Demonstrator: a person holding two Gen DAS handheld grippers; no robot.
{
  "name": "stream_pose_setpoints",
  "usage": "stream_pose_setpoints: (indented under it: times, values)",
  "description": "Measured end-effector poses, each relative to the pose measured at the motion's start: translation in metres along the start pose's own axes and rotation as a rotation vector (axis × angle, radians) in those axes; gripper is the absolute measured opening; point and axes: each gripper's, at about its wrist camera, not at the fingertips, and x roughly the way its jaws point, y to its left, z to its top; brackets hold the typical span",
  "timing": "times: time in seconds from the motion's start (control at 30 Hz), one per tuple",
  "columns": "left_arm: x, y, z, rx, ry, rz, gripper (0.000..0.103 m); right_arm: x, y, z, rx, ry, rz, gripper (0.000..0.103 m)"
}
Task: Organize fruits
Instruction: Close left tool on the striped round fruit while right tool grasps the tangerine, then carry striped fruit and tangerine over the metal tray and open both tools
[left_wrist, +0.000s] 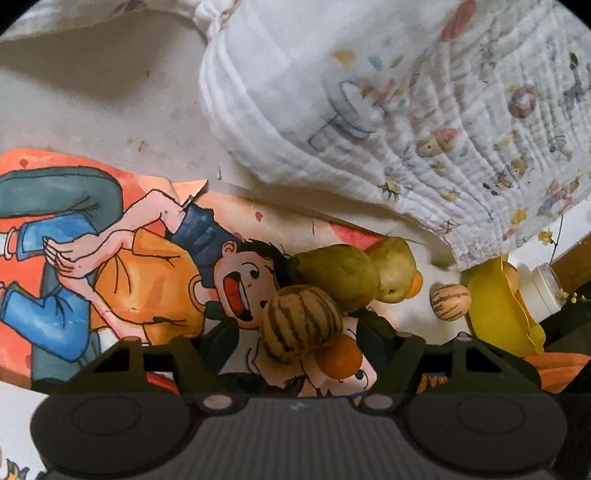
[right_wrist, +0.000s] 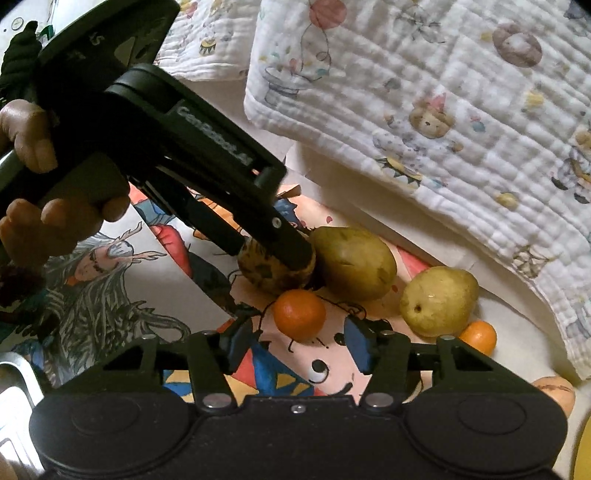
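A striped melon (left_wrist: 301, 323) sits between my left gripper's (left_wrist: 295, 338) fingers; in the right wrist view the left gripper (right_wrist: 277, 254) closes around that melon (right_wrist: 258, 271). Two green pears (left_wrist: 340, 277) (left_wrist: 395, 271) lie just behind it, also seen in the right wrist view (right_wrist: 356, 262) (right_wrist: 439, 301). An orange tangerine (right_wrist: 300, 314) lies just ahead of my open, empty right gripper (right_wrist: 297, 347); it also shows in the left wrist view (left_wrist: 340, 356). A second tangerine (right_wrist: 478, 336) lies by the right pear. A second striped melon (left_wrist: 450, 301) lies beside a yellow bowl (left_wrist: 498, 306).
A white printed quilt (right_wrist: 443, 110) covers the back and right. Fruits lie on a cartoon-printed mat (left_wrist: 110, 266). A white jar (left_wrist: 545, 286) stands behind the yellow bowl. A brownish fruit (right_wrist: 557, 393) lies at the right edge. A metal object (right_wrist: 14, 373) sits at the left.
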Motion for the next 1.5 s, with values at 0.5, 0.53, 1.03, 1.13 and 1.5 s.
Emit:
stream_pose_setpoints:
  times: [0.5, 0.53, 1.03, 1.13, 1.5]
  values:
    - [0.008, 0.0, 0.001, -0.046, -0.005, -0.003, 0.056, 0.027, 0.005, 0.002, 0.026, 0.005, 0.012, 0.041]
    - [0.008, 0.0, 0.001, -0.048, -0.005, -0.003, 0.055, 0.029, 0.005, 0.002, 0.029, 0.003, 0.012, 0.04]
    - [-0.006, 0.004, -0.012, -0.047, -0.017, -0.032, 0.053, 0.016, 0.004, -0.005, 0.054, -0.015, 0.034, 0.035]
    - [-0.013, 0.002, -0.017, -0.042, -0.02, -0.04, 0.053, 0.008, 0.004, -0.008, 0.054, -0.018, 0.04, 0.035]
    - [-0.048, -0.001, -0.048, -0.034, -0.038, -0.055, 0.053, -0.031, 0.013, -0.025, 0.057, -0.043, 0.062, 0.035]
